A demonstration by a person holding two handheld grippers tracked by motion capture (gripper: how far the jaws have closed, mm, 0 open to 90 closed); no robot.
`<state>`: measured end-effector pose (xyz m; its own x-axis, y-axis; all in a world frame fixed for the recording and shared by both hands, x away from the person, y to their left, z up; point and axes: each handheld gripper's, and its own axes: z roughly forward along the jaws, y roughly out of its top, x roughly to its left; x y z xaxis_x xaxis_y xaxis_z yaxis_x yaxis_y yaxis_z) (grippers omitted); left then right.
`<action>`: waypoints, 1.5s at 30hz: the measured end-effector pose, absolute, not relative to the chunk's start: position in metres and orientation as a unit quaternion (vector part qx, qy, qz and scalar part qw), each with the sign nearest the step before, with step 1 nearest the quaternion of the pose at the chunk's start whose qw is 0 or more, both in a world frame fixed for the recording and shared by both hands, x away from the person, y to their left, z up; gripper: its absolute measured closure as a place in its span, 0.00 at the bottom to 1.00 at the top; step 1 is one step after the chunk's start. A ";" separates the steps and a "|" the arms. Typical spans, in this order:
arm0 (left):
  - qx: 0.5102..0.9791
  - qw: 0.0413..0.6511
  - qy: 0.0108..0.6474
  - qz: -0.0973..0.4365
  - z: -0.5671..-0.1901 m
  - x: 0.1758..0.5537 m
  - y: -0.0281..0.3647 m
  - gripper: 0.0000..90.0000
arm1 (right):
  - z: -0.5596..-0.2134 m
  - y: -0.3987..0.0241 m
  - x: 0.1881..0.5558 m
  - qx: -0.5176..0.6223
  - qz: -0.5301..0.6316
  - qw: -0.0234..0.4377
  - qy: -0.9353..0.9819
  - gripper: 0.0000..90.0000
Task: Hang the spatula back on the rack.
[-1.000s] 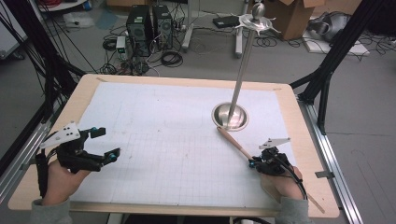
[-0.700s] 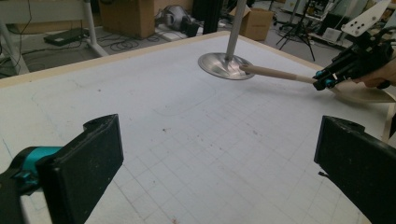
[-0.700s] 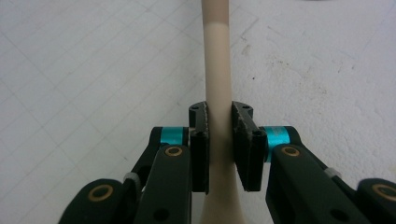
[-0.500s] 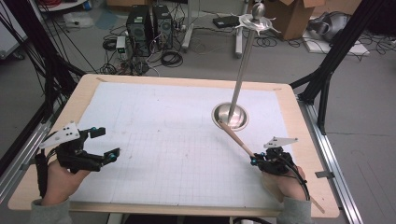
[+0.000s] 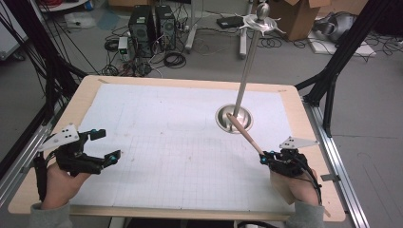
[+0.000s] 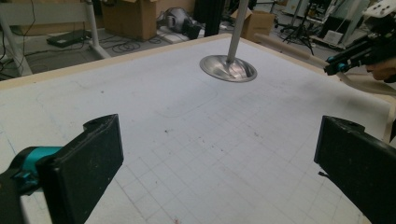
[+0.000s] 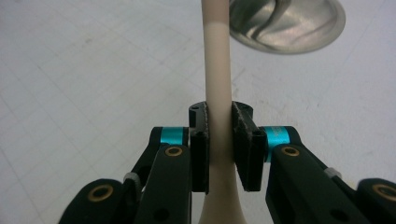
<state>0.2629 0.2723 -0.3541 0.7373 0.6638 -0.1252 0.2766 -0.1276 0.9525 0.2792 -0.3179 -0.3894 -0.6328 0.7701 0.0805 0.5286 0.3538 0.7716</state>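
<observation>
Between my right gripper's (image 7: 219, 140) pads sits a wooden spoon handle (image 7: 217, 70), clamped tight, its far end slanting up over the steel stand base (image 5: 234, 118) just ahead. Well off to the side, my left gripper (image 5: 102, 145) gapes wide, holding nothing above the gridded mat (image 5: 166, 142).

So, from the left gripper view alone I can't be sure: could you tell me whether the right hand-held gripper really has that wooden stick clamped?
Observer: Yes. In the right gripper view the right hand-held gripper has its pads pressed on the wooden stick from both sides.
Operator: Thank you. Where does its far end sit?
Observer: In the high view the tip lies over the round metal base, beside the pole.
Operator: And what tops the pole?
Observer: A spiked crown with a ball on it.
</observation>
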 end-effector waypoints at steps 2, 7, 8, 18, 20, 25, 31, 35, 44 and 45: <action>0.731 0.577 0.322 0.168 -0.354 0.263 0.272 0.02 | -0.383 -0.319 0.278 0.398 0.405 0.154 0.808 0.87; 0.729 0.579 0.322 0.170 -0.353 0.262 0.274 0.02 | -0.366 -0.324 0.275 0.393 0.411 0.168 0.805 0.87; 0.729 0.579 0.323 0.170 -0.353 0.262 0.274 0.02 | -0.363 -0.325 0.275 0.393 0.411 0.170 0.805 0.87; 0.733 0.575 0.322 0.168 -0.355 0.263 0.271 0.02 | -0.339 -0.338 0.270 0.395 0.425 0.194 0.791 0.87; 0.733 0.575 0.322 0.168 -0.355 0.263 0.270 0.02 | -0.335 -0.341 0.270 0.399 0.430 0.197 0.786 0.87; 0.732 0.577 0.321 0.167 -0.356 0.263 0.271 0.02 | -0.328 -0.346 0.271 0.405 0.435 0.204 0.778 0.87; 0.731 0.580 0.319 0.166 -0.356 0.263 0.271 0.02 | -0.317 -0.350 0.271 0.409 0.442 0.217 0.769 0.87; 0.733 0.581 0.313 0.165 -0.356 0.263 0.269 0.02 | -0.309 -0.353 0.270 0.411 0.445 0.226 0.763 0.87; 0.734 0.580 0.312 0.167 -0.356 0.263 0.269 0.02 | -0.289 -0.358 0.266 0.420 0.451 0.245 0.748 0.87; 0.733 0.581 0.313 0.166 -0.356 0.263 0.269 0.02 | -0.287 -0.359 0.266 0.420 0.452 0.246 0.747 0.87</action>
<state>0.2628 0.2693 -0.3560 0.7489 0.6516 -0.1209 0.2660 -0.1284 0.9554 0.2658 -0.3592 -0.2865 -0.5262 0.8503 0.0127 0.4055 0.2378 0.8826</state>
